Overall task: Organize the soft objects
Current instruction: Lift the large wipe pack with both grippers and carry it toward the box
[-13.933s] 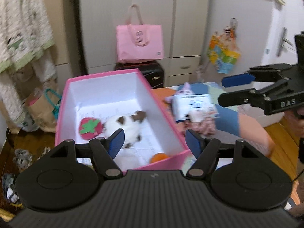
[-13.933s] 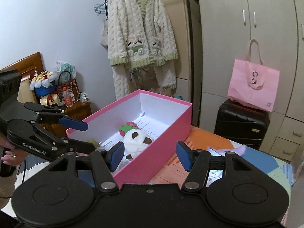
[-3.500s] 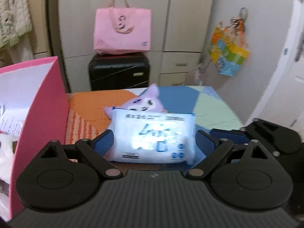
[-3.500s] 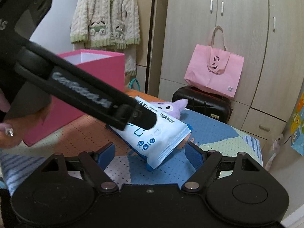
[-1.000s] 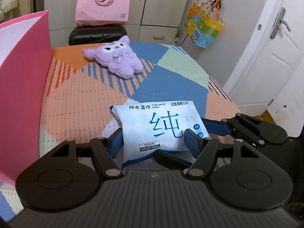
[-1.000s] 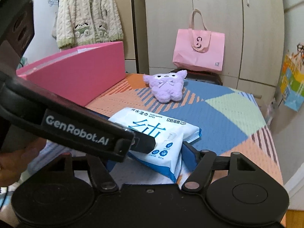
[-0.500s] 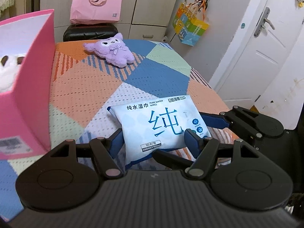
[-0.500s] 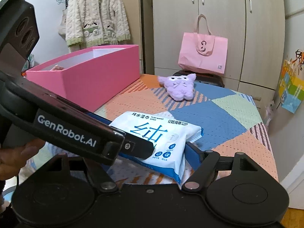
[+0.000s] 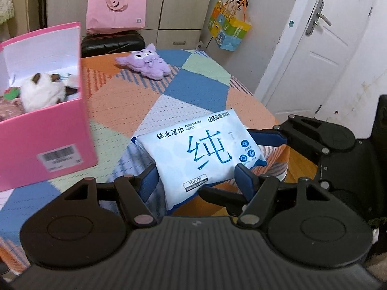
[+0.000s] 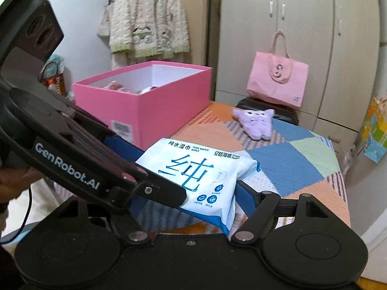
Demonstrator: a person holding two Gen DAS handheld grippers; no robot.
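Note:
A white-and-blue wet wipes pack (image 9: 200,149) hangs above the patchwork tablecloth (image 9: 121,101), held from two sides. My left gripper (image 9: 196,177) is shut on it, blue pads pressing its left and right edges. My right gripper (image 10: 188,193) comes in from the right; one finger lies on the pack's far corner and the other under its near edge. In the right wrist view its left finger is hidden behind the left gripper. The open pink box (image 9: 48,140) stands at the left with a white-and-brown plush (image 9: 41,91) inside. A purple plush (image 9: 145,65) lies at the table's far end.
A pink tote bag (image 9: 116,7) sits on a black suitcase (image 9: 111,43) behind the table. A colourful paper bag (image 9: 229,29) hangs by the white door (image 9: 314,60). A knitted cardigan (image 10: 147,21) hangs behind the box. The table's right edge drops to wooden floor.
Both grippers have drawn back and risen with the pack between them. The purple plush is now farther off, and the pink box with its plush has come into view.

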